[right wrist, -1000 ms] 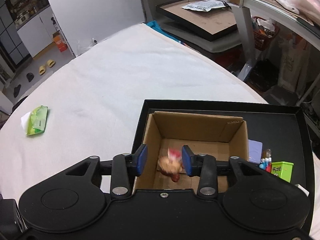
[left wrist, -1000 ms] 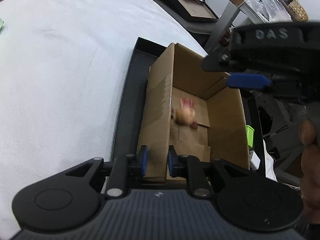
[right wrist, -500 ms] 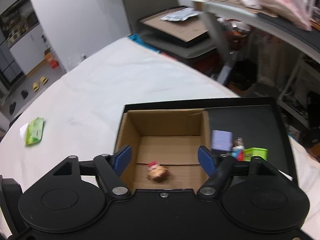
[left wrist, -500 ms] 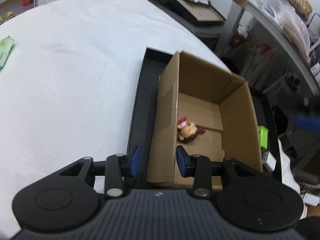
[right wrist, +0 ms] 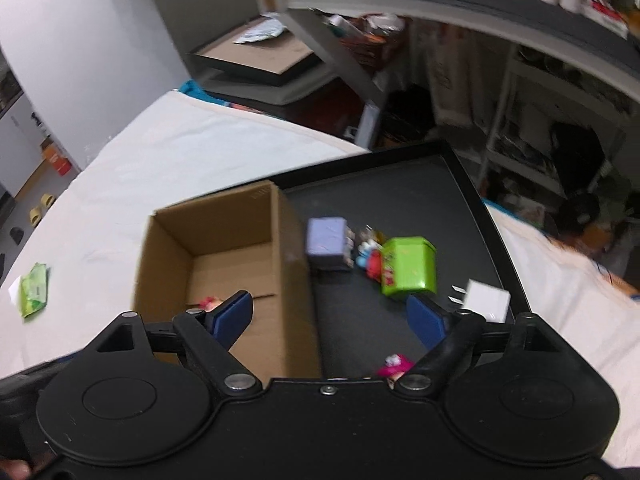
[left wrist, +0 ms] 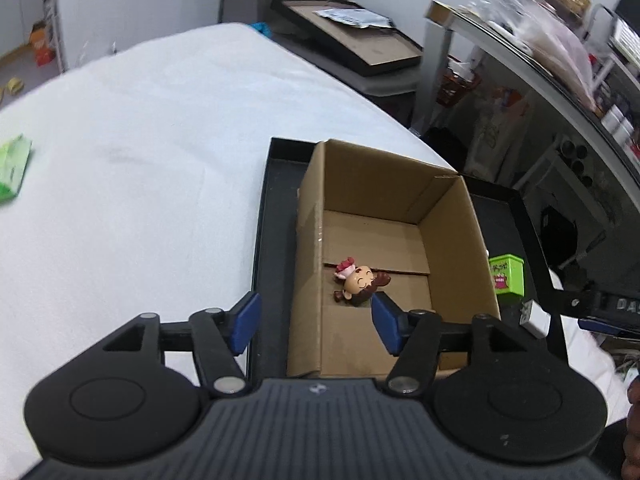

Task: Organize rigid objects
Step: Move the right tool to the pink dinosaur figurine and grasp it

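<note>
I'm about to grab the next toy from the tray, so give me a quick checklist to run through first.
1. Right gripper open and holding nothing: ok.
2. Left gripper open and holding nothing: ok.
3. Doll lying inside the cardboard box: ok.
4. Green tin, purple box and pink toy left on the black tray: ok.
5. Small figures free to pick: cannot tell, wedged between tin and purple box, blurred.
</note>
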`<state>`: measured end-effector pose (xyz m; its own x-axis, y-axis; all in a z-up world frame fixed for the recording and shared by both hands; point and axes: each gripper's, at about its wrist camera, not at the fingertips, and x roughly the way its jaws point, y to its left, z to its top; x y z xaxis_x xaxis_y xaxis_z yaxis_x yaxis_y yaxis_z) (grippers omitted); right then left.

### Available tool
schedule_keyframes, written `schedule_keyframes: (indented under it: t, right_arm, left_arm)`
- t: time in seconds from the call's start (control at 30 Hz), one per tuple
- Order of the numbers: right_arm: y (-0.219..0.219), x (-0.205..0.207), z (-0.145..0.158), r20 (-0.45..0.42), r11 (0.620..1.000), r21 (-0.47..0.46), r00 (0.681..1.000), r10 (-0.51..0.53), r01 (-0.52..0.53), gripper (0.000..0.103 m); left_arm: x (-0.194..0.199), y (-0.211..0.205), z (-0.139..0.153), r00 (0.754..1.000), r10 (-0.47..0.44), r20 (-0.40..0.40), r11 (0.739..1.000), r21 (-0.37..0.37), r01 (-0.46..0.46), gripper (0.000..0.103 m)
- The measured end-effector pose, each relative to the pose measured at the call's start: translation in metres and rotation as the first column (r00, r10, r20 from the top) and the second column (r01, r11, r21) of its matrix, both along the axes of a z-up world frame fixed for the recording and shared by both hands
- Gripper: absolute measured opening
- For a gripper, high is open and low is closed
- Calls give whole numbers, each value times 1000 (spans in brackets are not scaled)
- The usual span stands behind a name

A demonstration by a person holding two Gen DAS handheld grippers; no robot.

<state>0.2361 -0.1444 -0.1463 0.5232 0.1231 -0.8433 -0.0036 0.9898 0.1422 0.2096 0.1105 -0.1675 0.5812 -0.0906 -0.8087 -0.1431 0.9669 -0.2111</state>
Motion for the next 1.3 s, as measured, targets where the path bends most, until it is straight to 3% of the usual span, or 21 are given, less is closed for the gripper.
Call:
schedule_keyframes:
  t: [0.27, 0.6, 0.73, 1.1, 1.27, 1.3]
  right_arm:
    - [-31, -6, -39, -103, 996, -28, 990, -93, 91, 84]
    - [-45, -1, -75, -189, 995, -56, 978, -90, 81, 84]
    - [-58, 5, -92, -249, 995, -10, 963, -101, 102, 84]
    - [-52, 14, -115, -310, 1000, 29, 951, 12, -3, 82]
    - [-46, 14, -122, -315, 999, 7, 948, 42, -42, 54]
    - [-45, 13, -121, -309, 999, -5, 950, 44, -48, 43]
  left_arm:
    - [8, -24, -6, 998, -51, -44, 996, 74, 54, 63]
    - [24, -52, -18, 988, -76, -134, 985, 145, 95, 64]
    - [30, -58, -21, 985, -58, -162, 981, 173, 87, 64]
    - [39, -68, -26, 979, -31, -201, 969, 235, 79, 66]
    - [42, -73, -27, 977, -24, -210, 964, 256, 79, 67]
    - [42, -74, -27, 977, -25, -210, 963, 257, 80, 67]
